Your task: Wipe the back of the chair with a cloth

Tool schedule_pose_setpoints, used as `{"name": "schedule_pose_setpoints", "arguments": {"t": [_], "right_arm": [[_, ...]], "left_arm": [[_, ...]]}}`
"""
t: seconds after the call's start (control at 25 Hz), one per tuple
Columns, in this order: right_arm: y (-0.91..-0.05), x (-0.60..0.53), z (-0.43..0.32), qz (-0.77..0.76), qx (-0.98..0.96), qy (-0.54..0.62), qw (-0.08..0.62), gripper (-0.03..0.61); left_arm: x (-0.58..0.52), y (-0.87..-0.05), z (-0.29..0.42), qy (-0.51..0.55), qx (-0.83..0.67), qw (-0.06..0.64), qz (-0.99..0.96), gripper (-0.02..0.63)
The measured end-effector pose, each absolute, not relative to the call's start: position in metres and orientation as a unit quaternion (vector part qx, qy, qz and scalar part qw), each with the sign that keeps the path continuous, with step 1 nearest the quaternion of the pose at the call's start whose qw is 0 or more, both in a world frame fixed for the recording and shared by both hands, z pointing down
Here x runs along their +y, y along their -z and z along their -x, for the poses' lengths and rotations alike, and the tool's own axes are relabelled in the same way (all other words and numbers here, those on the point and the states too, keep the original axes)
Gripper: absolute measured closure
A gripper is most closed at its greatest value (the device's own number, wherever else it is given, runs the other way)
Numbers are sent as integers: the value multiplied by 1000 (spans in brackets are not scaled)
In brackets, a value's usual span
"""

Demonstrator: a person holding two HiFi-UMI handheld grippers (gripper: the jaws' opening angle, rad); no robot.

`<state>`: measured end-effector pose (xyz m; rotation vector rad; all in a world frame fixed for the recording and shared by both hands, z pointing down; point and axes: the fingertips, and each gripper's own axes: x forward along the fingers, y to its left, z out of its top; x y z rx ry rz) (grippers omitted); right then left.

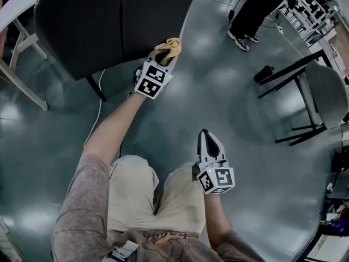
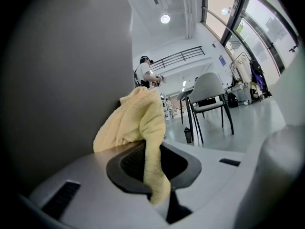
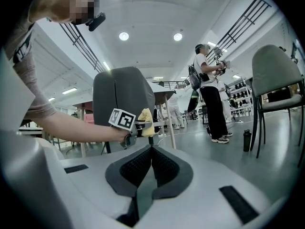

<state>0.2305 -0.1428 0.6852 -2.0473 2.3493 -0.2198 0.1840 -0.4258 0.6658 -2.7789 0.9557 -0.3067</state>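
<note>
Two grippers held, one per hand. My left gripper [image 1: 162, 59] was clamped on yellow cloth [image 1: 168, 49]. Cloth bunched out past jaw tips, lying at right edge of dark chair back [image 1: 109, 21]. My right gripper [image 1: 206, 138] hung well apart from chair back, nearer my knees, jaws closed together with nothing between them. Second chair [image 1: 322, 91] stood far right of chair back. Dark bottle [image 1: 263, 72] sat on floor just beside second chair. Another person [image 1: 256, 10] stood beyond.
</note>
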Motion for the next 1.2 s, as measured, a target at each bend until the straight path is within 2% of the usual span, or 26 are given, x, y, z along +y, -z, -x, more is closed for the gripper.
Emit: {"name": "schedule_pose_setpoints", "arguments": {"t": [0.28, 0.6, 0.84, 1.2], "right_arm": [[-685, -142, -239, 655, 752, 69, 3, 552], [-677, -143, -238, 645, 761, 66, 21, 552], [-668, -140, -238, 640, 765, 64, 31, 553], [-663, -141, -220, 624, 778, 65, 32, 552]], "left_arm": [[-409, -654, -220, 69, 300, 45, 951, 551], [-371, -646, -204, 65, 283, 33, 956, 551], [-344, -638, -166, 71, 290, 35, 954, 551], [-317, -621, -64, 48, 347, 14, 936, 551]]}}
